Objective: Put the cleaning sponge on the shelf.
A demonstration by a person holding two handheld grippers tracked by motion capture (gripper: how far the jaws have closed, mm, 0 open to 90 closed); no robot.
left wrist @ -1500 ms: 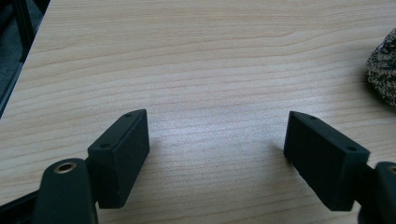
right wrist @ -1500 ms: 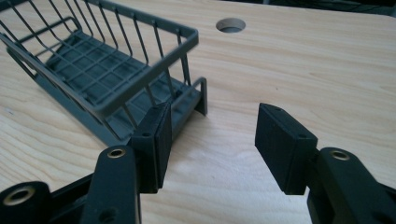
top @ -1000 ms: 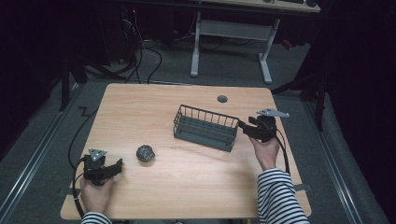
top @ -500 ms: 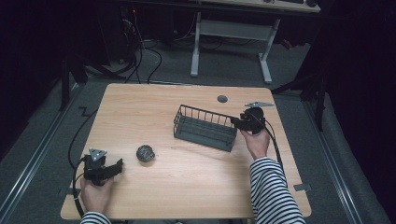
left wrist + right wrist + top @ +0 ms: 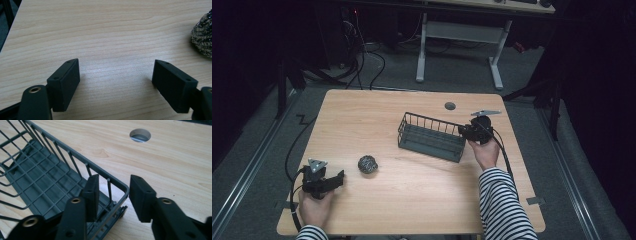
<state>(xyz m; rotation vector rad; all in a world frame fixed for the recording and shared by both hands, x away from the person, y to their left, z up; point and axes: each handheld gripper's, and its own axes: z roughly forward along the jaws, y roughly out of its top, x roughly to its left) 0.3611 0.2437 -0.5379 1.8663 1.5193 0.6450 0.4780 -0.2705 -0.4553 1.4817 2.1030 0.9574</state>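
A dark wire basket (image 5: 429, 121) stands right of the table's middle. My right gripper (image 5: 464, 132) is at its right end. In the right gripper view its jaws straddle the basket's (image 5: 75, 155) end wall near the corner, one inside and one outside. The right gripper's (image 5: 115, 178) jaws have just been closing, and a gap still shows between the inner pad and the wires. A metal scourer ball (image 5: 367, 163) lies at the front left. My left gripper (image 5: 337, 179) rests open just left of it, with bare wood between its jaws (image 5: 116, 66) and the scourer (image 5: 203, 37) off to the right.
A round cable hole (image 5: 450, 105) sits in the wooden table (image 5: 362, 115) behind the basket, and it is seen beyond the jaws as the hole (image 5: 140, 135). A cable trails from each gripper over the table's edge. Another desk's white legs (image 5: 422, 50) stand beyond.
The right hand has moved left to the basket's right end, and its jaws have narrowed around the end wall. The left hand and the scourer have stayed put.
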